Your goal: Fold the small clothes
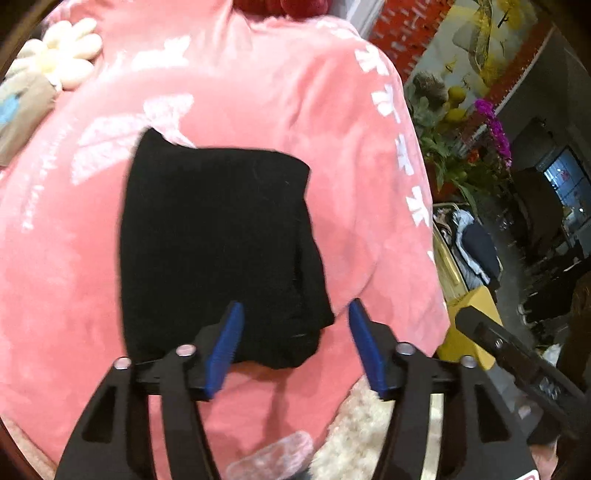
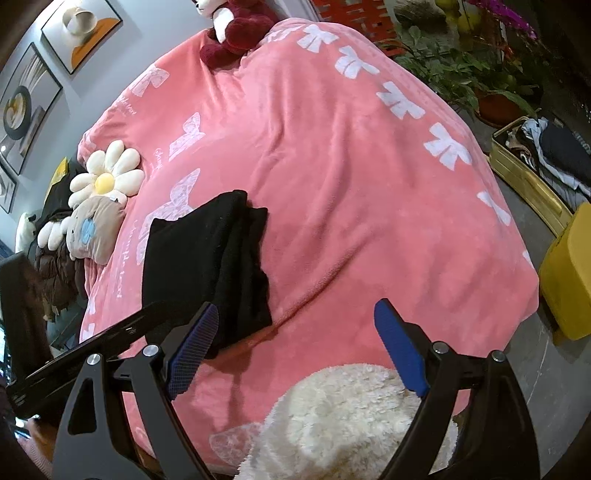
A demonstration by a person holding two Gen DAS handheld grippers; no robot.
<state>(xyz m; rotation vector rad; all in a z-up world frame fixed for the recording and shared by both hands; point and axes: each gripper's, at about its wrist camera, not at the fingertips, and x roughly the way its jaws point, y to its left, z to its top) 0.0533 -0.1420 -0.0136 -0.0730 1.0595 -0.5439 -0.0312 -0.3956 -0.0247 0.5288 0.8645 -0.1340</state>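
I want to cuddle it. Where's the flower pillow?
The flower pillow lies at the pink blanket's left edge in the right wrist view, beyond the black garment.

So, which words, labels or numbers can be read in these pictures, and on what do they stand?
None can be read for certain.
Pink blanket: white cursive script beside the bow prints, too small and blurred to read.
Red panel behind the bed: large white cut-out sign, cropped, not readable.
Black folded garment: no label visible.
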